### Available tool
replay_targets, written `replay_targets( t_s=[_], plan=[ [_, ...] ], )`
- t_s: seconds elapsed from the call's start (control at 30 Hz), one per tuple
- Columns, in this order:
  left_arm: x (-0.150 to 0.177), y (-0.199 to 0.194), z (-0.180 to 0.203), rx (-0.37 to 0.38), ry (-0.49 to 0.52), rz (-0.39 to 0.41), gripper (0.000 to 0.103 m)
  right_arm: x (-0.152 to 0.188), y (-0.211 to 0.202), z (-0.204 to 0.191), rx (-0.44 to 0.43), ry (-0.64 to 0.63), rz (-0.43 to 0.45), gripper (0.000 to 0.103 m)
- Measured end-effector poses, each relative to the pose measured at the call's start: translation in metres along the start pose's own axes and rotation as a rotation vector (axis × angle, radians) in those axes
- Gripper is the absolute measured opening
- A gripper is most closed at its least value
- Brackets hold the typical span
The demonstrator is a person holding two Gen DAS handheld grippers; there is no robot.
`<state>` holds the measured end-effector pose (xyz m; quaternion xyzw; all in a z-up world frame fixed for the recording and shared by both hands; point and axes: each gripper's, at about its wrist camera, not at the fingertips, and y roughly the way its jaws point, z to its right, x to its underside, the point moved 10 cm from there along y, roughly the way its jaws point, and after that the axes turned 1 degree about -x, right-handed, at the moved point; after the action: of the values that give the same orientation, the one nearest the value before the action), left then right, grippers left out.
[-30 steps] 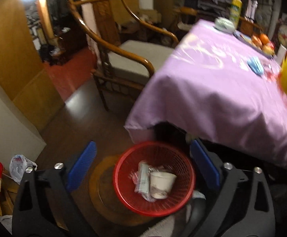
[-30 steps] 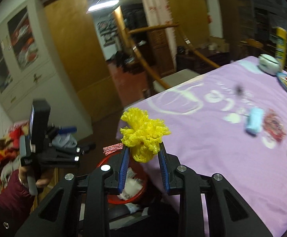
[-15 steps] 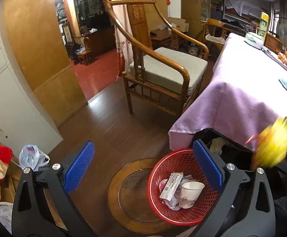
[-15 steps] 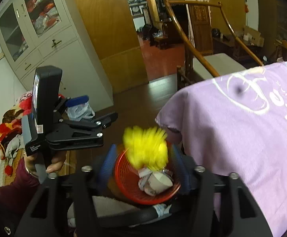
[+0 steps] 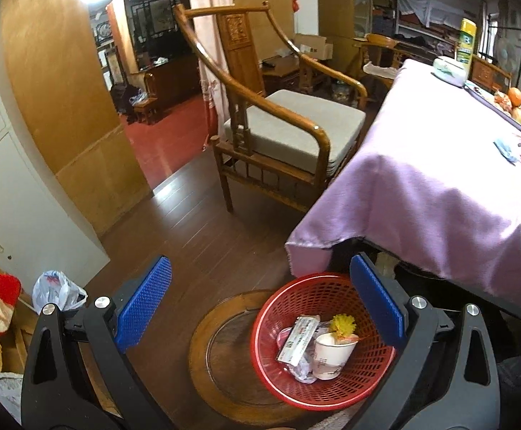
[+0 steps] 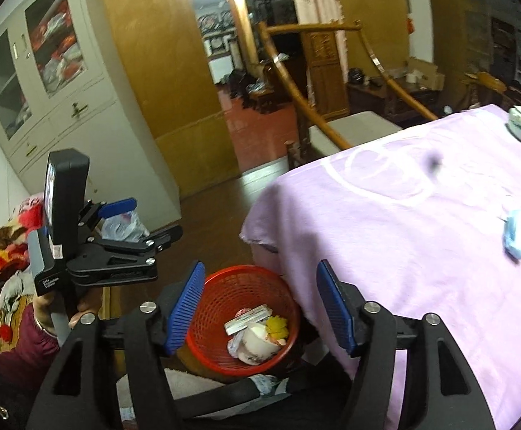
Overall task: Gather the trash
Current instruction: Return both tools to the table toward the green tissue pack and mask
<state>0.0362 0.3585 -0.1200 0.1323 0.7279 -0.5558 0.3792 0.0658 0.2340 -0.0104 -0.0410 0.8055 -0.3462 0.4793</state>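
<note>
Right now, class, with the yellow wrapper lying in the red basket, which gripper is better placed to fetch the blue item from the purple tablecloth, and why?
Probably the right gripper: its jaws are opening and empty, and the blue item lies on its side of the tablecloth. The left gripper hangs over the floor by the red basket.

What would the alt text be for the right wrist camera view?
The right gripper, its jaws opening with nothing between them, looks down at a red basket holding a yellow wad, a paper cup and wrappers, beside a purple-clothed table.
</note>
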Motion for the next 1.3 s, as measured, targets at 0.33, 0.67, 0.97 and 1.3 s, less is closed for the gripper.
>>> replay_targets(
  t_s=[0.33, 0.67, 0.97, 1.3],
  plan=[
    [-0.013, -0.019, 0.057, 0.051, 0.074, 0.028, 0.096, 0.009, -0.072, 0.066, 0.115, 0.109, 0.155, 0.075],
    [-0.018, -0.034, 0.16, 0.165, 0.207, 0.018, 0.096, 0.051, -0.164, 0.162, 0.309, 0.263, 0.309, 0.088],
    [-0.029, -0.033, 0.267, 0.267, 0.338, 0.019, 0.096, 0.111, -0.212, 0.245, 0.467, 0.397, 0.345, 0.088],
    [-0.056, 0.0, 0.358, 0.343, 0.415, -0.011, 0.096, 0.145, -0.223, 0.313, 0.59, 0.458, 0.276, 0.088]
  ],
)
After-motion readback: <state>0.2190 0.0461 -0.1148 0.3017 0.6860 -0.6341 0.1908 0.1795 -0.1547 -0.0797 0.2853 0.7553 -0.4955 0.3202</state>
